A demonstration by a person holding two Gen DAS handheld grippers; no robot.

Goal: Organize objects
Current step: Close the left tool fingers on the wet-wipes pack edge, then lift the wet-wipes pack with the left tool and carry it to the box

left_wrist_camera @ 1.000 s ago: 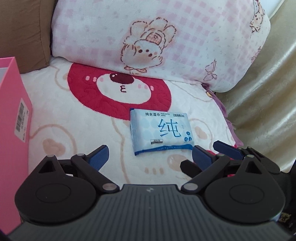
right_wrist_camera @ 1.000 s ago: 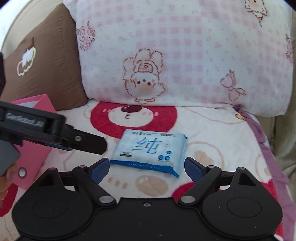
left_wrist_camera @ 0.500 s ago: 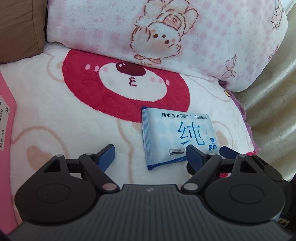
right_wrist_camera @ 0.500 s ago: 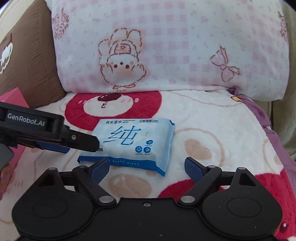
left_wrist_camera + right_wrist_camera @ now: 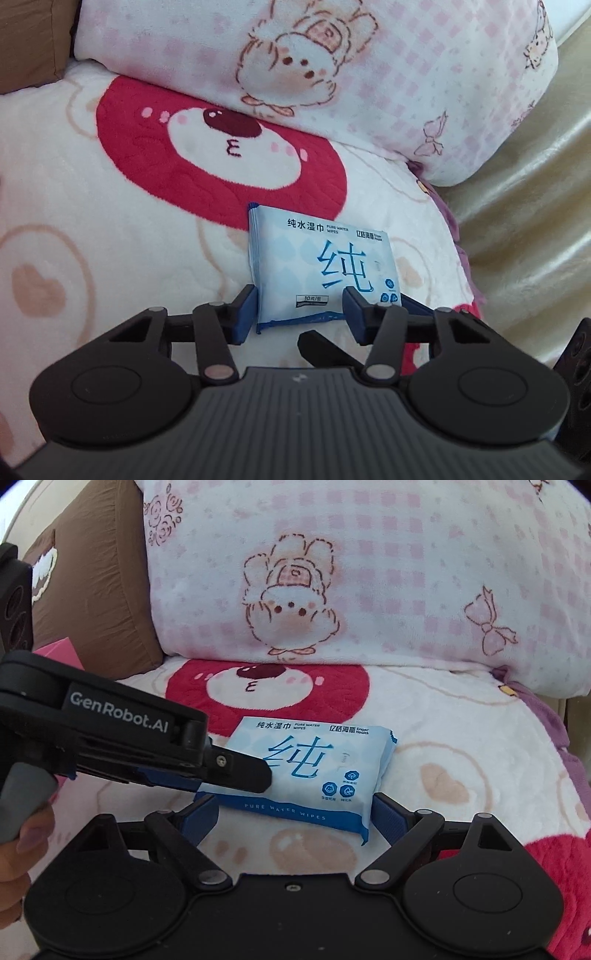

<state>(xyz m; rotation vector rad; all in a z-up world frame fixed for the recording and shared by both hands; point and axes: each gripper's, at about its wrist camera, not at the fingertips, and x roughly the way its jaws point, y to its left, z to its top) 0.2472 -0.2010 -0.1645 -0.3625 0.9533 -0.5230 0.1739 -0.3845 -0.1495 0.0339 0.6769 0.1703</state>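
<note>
A light blue pack of wet wipes [image 5: 325, 258] lies flat on the cartoon bear blanket [image 5: 110, 229]. My left gripper [image 5: 299, 314] is at the pack's near end and its jaws are closing. Its left pad [image 5: 245, 314] sits against the pack's left edge, and the right finger [image 5: 354, 314] is over the pack's top; the pack shows no squeeze. In the right wrist view the left gripper [image 5: 255, 775] reaches in from the left over the pack [image 5: 325, 768]. My right gripper [image 5: 295, 816] is open, its fingers either side of the pack's near edge and not touching it.
A pink checked pillow [image 5: 369, 572] leans behind the blanket, with a brown cushion [image 5: 96, 590] to its left. A corner of a pink box [image 5: 59, 651] shows at the left. Beige sofa upholstery [image 5: 517, 221] rises on the right. A person's hand [image 5: 22, 853] holds the left gripper's handle.
My left gripper came forward and down onto the pack's near end and its jaws narrowed a lot. The right gripper edged closer to the pack. The pink box left the left wrist view.
</note>
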